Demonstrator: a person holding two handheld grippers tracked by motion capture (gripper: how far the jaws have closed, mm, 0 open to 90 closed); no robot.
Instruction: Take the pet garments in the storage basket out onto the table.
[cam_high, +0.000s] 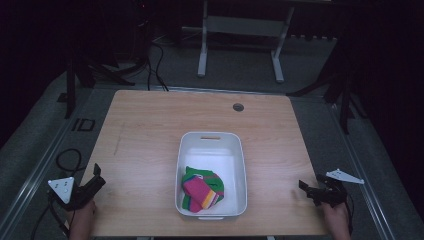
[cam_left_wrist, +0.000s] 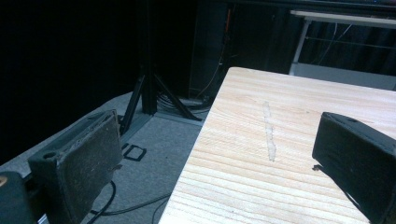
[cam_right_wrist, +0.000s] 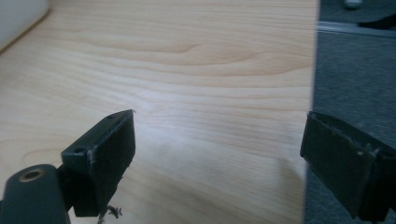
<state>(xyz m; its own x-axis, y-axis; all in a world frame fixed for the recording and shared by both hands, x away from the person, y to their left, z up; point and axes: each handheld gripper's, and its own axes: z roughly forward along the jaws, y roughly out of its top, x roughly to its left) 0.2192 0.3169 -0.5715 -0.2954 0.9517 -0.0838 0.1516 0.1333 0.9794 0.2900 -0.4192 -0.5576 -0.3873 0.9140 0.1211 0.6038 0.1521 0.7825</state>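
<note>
Risk sits at the table (cam_high: 150, 125) edges: my left gripper (cam_high: 92, 181) and right gripper (cam_high: 311, 189) hang released near the front corners; folded striped socks (cam_high: 202, 189) lie in the white bin's (cam_high: 240, 165) front end; a careless reach could shove it.

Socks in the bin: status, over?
Both grippers, left and right, open, empty, at table edges. Folded socks in white bin. Nothing blocking.

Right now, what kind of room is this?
Probably a lab or recording studio: a light wooden table standing on grey carpet, black tripod stands and loose black cables around it, and dark surroundings.
</note>
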